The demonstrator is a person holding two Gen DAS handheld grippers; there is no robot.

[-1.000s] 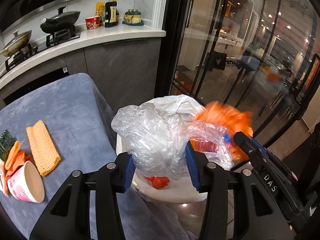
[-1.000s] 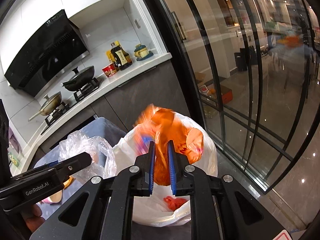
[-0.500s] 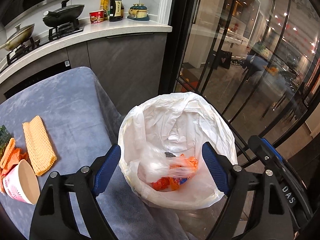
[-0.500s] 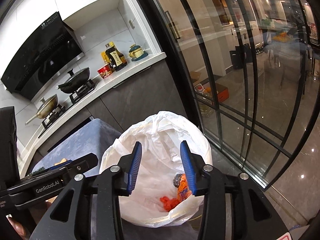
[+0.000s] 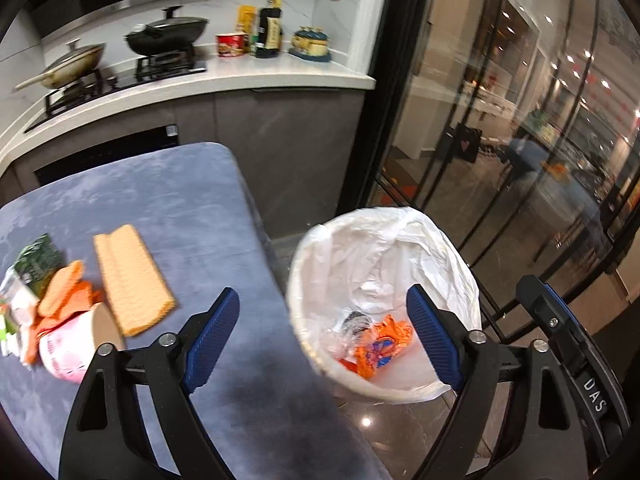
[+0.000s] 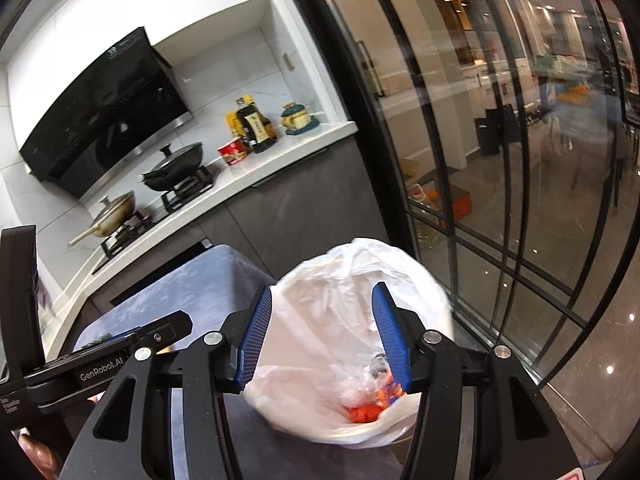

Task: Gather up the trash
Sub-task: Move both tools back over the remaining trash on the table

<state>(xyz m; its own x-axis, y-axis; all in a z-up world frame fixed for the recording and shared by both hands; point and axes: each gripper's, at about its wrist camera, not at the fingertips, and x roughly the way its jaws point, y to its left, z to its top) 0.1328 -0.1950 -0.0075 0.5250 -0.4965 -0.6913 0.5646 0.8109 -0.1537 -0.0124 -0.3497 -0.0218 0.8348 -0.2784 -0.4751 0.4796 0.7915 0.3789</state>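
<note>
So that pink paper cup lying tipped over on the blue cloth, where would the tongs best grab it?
Probably by the rim. The pink cup lies on its side on the blue cloth, its open mouth facing the orange waffle cloth. I would bring the left tongs down from above at the mouth end, one finger inside and one outside the thin wall, since wrappers crowd its far side.

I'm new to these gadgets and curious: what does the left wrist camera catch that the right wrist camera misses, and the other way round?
Only the left view shows the leftover trash on the grey tablecloth: a pink paper cup, orange wafer sheets and a green packet. Only the right view shows the range hood. Both show the lined trash bin holding orange wrappers, plus the stove pans.
</note>
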